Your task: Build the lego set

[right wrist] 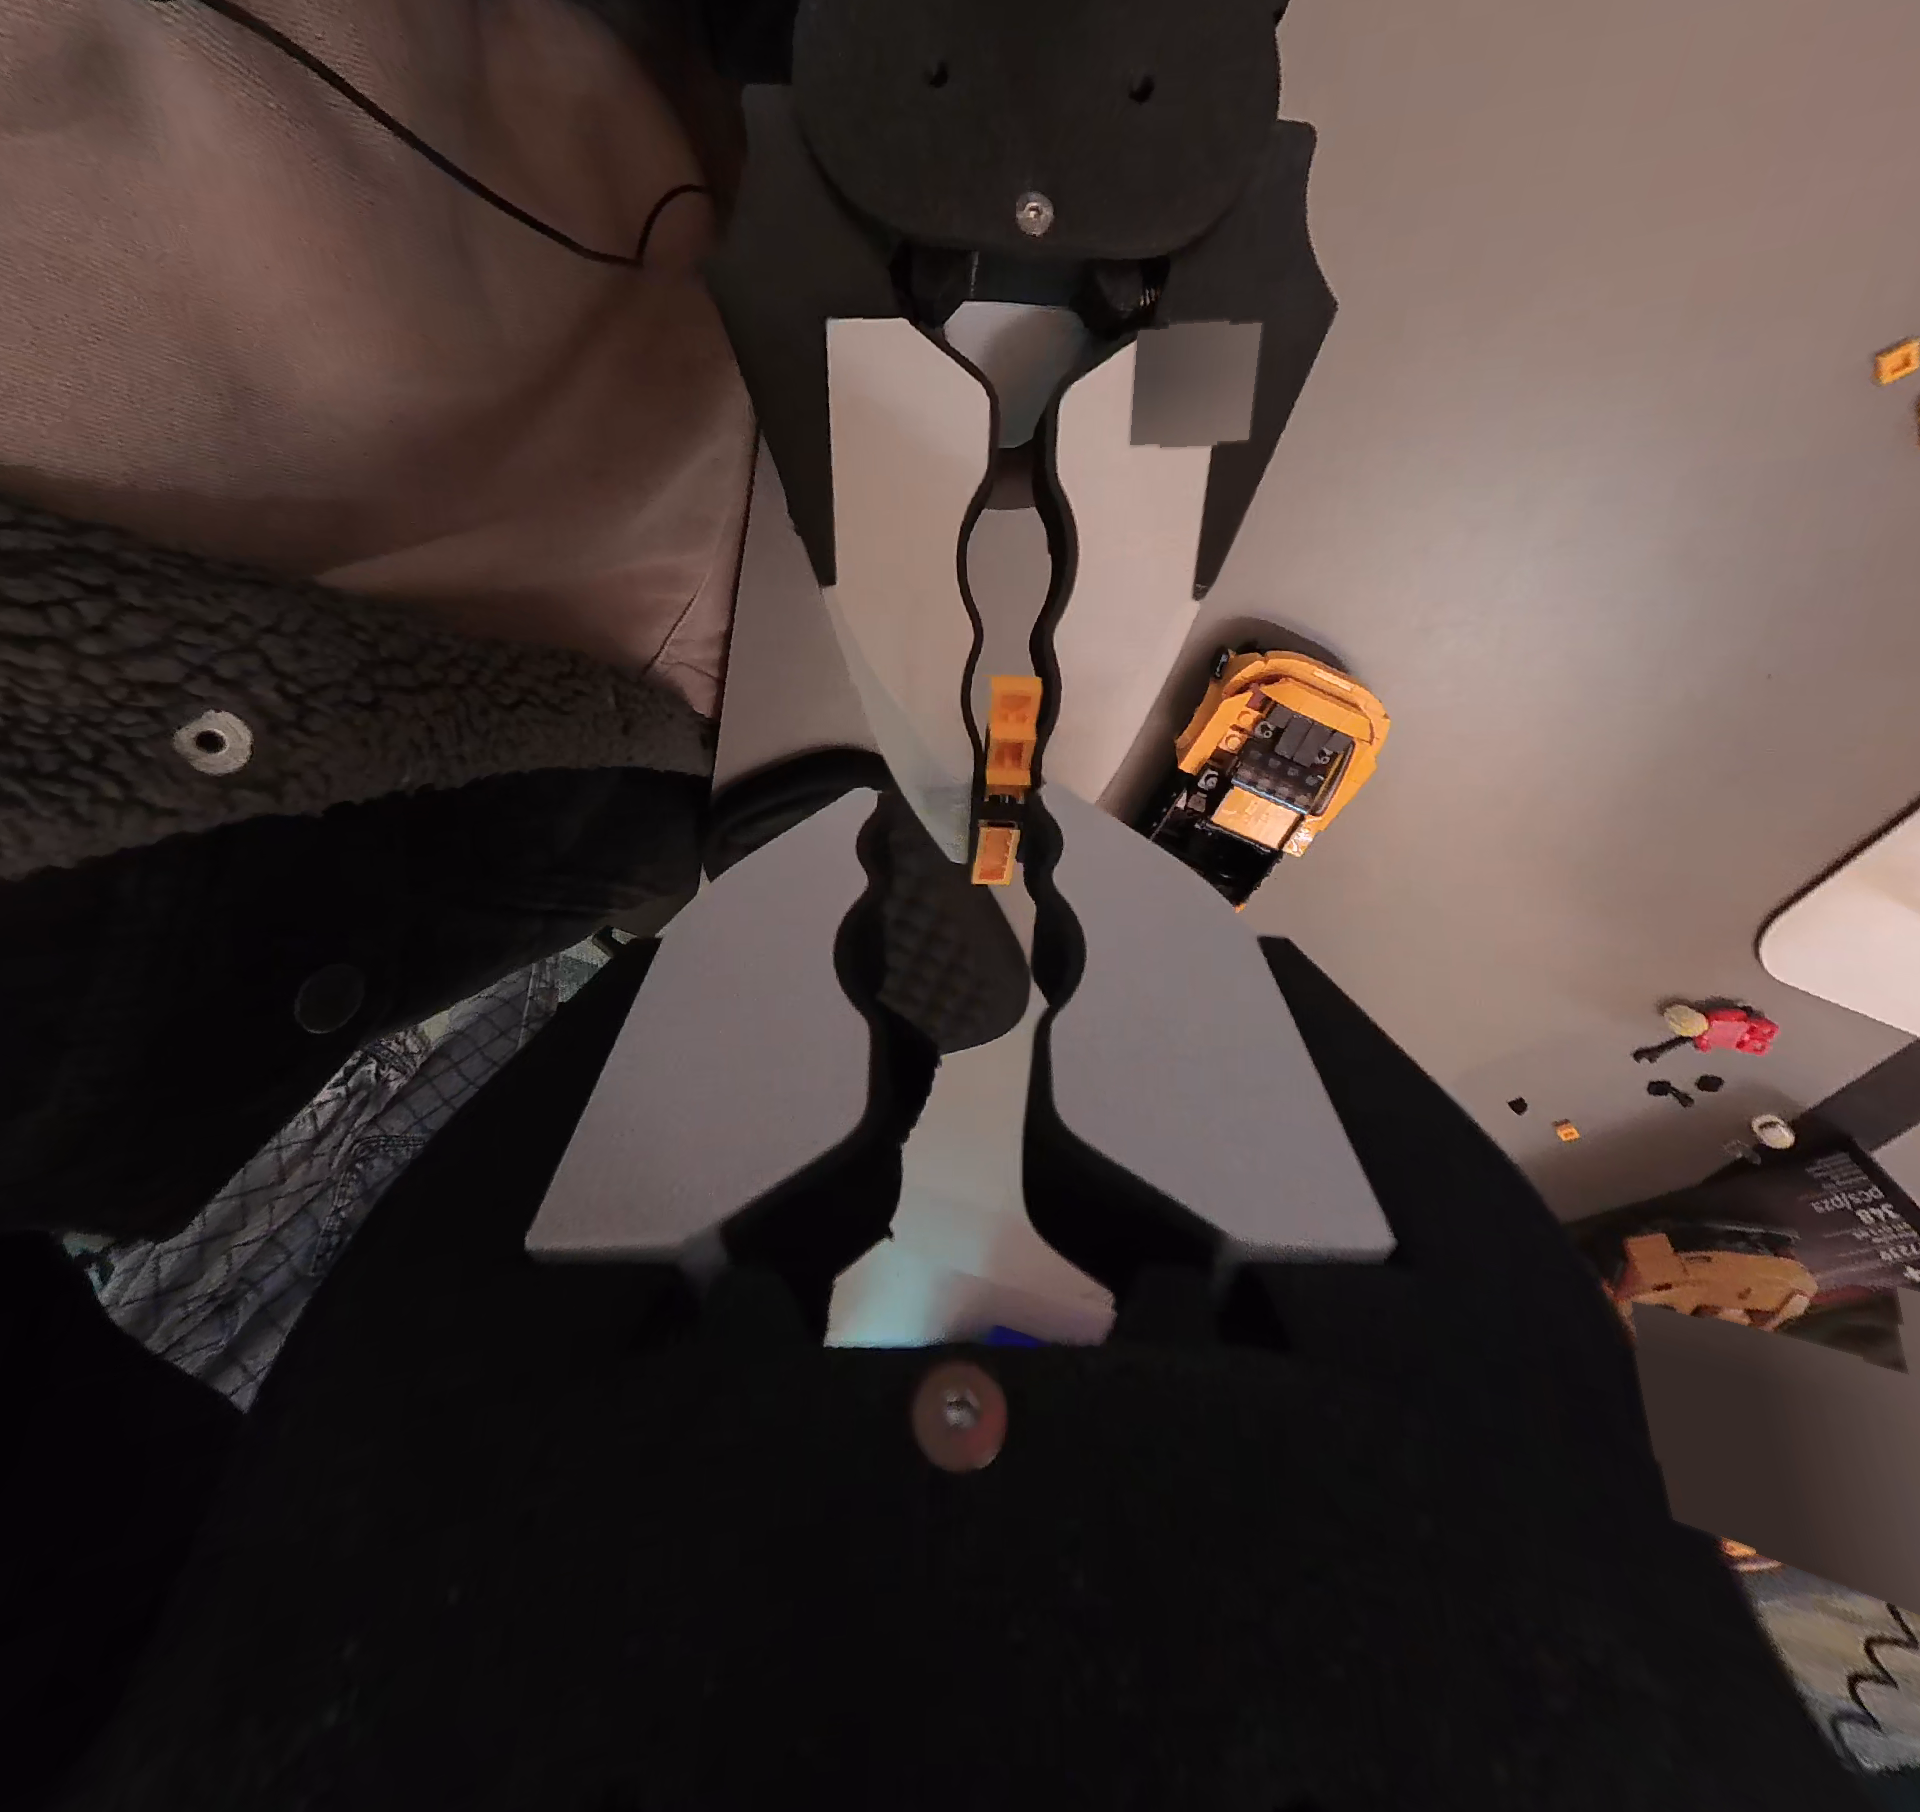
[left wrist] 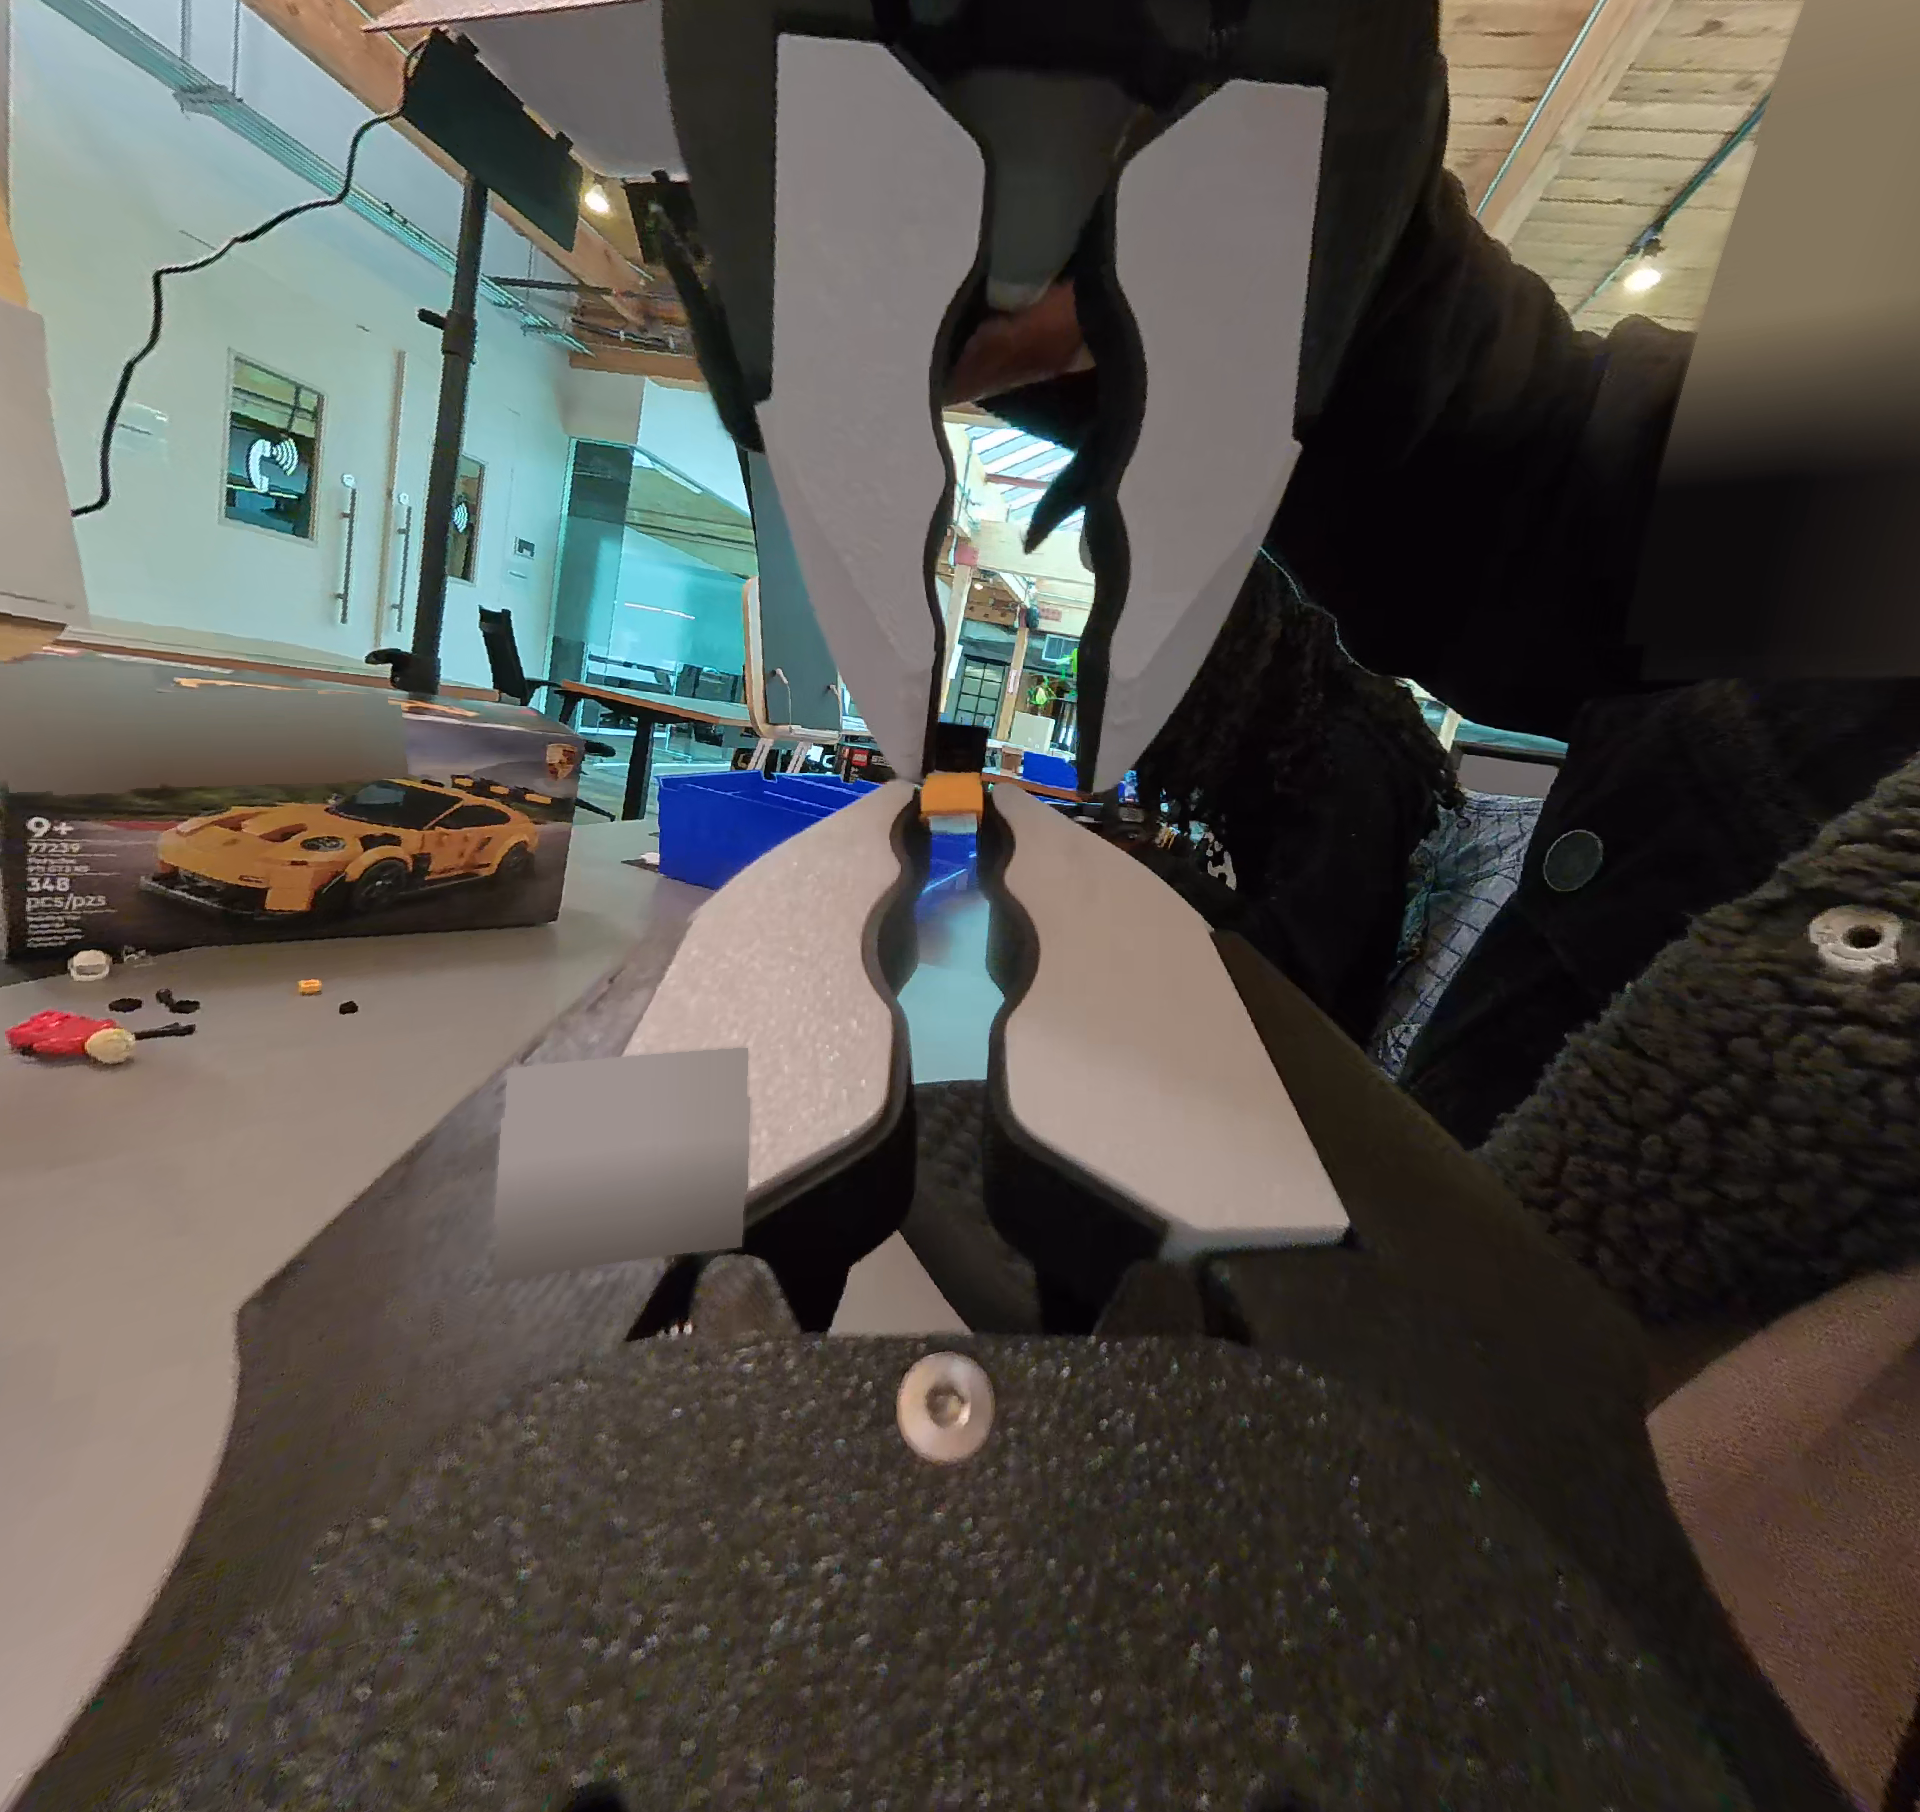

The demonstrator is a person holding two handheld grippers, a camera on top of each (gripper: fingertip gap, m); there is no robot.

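Up close, the left gripper [left wrist: 948, 806] has its jaws nearly closed on a small orange-and-black brick assembly [left wrist: 950, 794], with both pads pressed against the orange part at the very tips. The right gripper [left wrist: 997, 754] faces it tip to tip from above. Its jaws stand wider apart; one finger lies against the black end of the same piece while the other is clear of it, so it has no grip. In the right wrist view the assembly [right wrist: 1008, 775] shows as a narrow strip of orange bricks with a black piece in the middle, running along the gap between the left gripper's fingers [right wrist: 914, 723].

Below and just beside the two grippers, a partly built yellow-and-black brick car [right wrist: 1273, 765] sits on the grey surface [right wrist: 1558, 412]. Farther off on that surface lie loose parts: a red brick piece [left wrist: 47, 1033] with a cream part touching it, several small black bits [left wrist: 171, 1002], and a tiny orange piece [left wrist: 309, 986]. A printed box showing a yellow sports car [left wrist: 291, 858] stands behind them, and a blue bin [left wrist: 727, 827] sits beyond it. A person's dark fleece sleeve [left wrist: 1714, 983] fills the right edge of the left wrist view.
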